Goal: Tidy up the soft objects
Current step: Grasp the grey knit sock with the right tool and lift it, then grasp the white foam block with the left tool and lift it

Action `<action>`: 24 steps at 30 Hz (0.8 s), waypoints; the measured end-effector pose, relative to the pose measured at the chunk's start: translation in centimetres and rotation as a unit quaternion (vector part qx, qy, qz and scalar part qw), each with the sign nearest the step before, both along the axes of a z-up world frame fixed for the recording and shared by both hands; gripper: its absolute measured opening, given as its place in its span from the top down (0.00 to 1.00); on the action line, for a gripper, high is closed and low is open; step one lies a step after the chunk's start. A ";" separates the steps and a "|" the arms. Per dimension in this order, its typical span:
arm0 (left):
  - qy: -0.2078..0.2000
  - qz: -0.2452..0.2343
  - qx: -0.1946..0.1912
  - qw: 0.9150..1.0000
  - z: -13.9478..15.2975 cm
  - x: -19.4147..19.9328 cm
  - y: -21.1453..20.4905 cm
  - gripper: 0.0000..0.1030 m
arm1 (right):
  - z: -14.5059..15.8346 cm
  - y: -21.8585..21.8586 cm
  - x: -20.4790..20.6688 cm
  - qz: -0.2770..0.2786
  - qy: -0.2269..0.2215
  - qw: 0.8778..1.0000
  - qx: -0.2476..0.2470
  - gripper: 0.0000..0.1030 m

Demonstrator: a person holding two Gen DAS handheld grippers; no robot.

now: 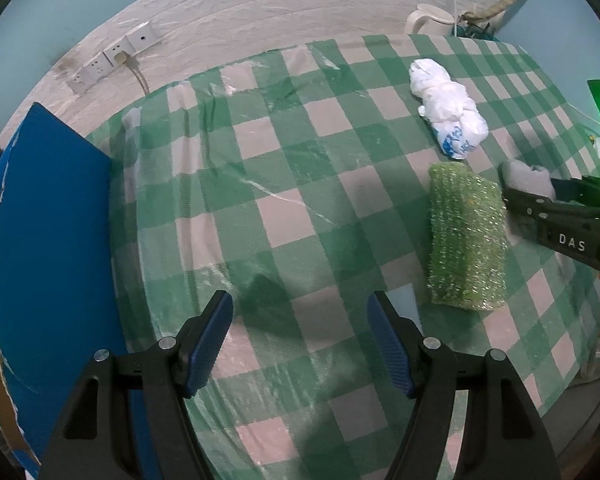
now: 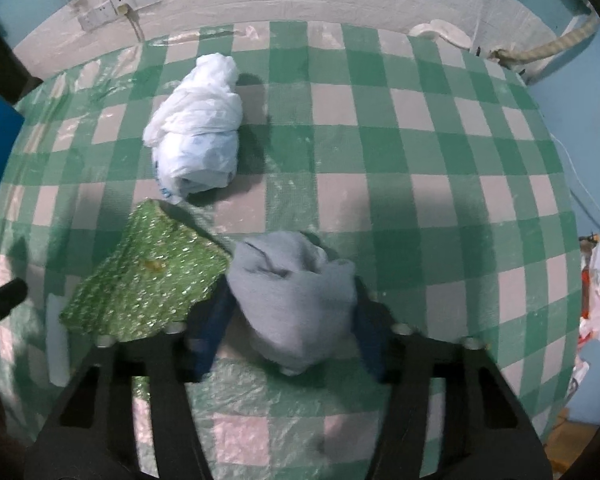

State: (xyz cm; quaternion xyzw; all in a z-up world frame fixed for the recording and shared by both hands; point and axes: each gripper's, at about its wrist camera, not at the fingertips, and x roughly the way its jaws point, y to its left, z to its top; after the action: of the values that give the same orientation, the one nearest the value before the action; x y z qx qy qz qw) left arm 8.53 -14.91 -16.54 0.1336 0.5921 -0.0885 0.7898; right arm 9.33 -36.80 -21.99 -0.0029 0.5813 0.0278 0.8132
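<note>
The right gripper (image 2: 290, 320) has its jaws closed around a grey cloth (image 2: 292, 292), just beside the green scrubber (image 2: 148, 280) on the tabletop (image 2: 420, 200). The step in hand looks like placing it in line; next, release. The left gripper (image 1: 300, 340) hovers wide open, empty.

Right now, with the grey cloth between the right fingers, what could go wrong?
1. The grey cloth bulges well past the right gripper, so the grip may be loose and it could slip when lifted.
2. The green scrubber lies right beside the right gripper; moving off could drag it.
3. The left gripper is open over bare checked tablecloth, too far to help.
</note>
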 end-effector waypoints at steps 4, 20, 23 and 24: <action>0.005 -0.007 -0.003 1.000 -0.1 -0.5 -0.7 0.31 | 0.2 0.4 -0.5 0.002 0.007 1.000 -0.008 0.67; 0.024 -0.031 0.001 0.999 -1.3 -2.3 -3.7 0.31 | 2.4 3.5 -4.2 0.037 0.004 0.999 0.011 0.68; 0.027 -0.033 -0.001 0.999 -1.5 -2.4 -4.1 0.31 | 2.8 3.9 -4.5 0.042 0.002 0.999 0.013 0.68; 0.028 -0.034 -0.001 0.999 -1.6 -2.5 -4.2 0.31 | 2.9 4.0 -4.6 0.042 0.001 0.999 0.014 0.68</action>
State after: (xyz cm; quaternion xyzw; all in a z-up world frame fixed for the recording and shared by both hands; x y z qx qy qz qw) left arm 6.08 -19.15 -18.13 0.1504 0.6087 -0.1193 0.7698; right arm 4.74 -32.80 -19.12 -0.0159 0.5811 0.0705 0.8106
